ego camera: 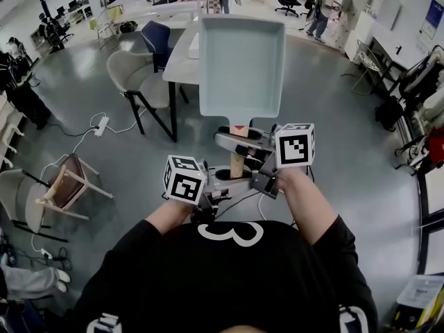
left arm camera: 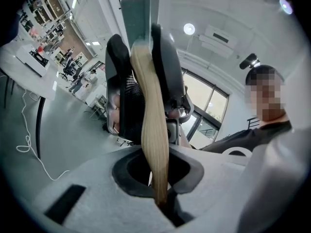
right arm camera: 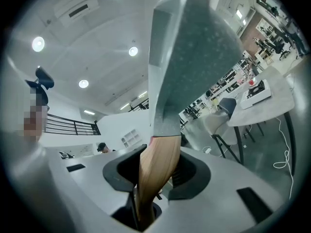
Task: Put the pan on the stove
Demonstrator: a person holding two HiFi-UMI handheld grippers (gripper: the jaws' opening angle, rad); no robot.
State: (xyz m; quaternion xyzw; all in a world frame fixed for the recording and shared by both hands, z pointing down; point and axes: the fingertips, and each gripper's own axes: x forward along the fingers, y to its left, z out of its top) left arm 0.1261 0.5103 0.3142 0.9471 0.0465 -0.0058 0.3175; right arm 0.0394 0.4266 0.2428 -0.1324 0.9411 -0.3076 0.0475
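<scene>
A pale rectangular pan (ego camera: 241,64) with a wooden handle (ego camera: 238,159) is held up in the air in front of me, over the edge of a table (ego camera: 179,64). My right gripper (ego camera: 239,142) is shut on the handle close to the pan. My left gripper (ego camera: 230,179) is shut on the handle's near end. In the left gripper view the handle (left arm camera: 154,140) runs up between the jaws of the left gripper (left arm camera: 158,178) to the right gripper's pads (left arm camera: 116,86). In the right gripper view the right gripper (right arm camera: 155,174) clamps the handle (right arm camera: 158,169), with the pan (right arm camera: 194,57) above.
A white flat appliance (right arm camera: 257,92) lies on the table, mostly hidden by the pan in the head view. A grey chair (ego camera: 132,75) and a blue chair (ego camera: 158,37) stand at the table. A wooden chair (ego camera: 66,186) and a power strip (ego camera: 102,125) are on the floor at left.
</scene>
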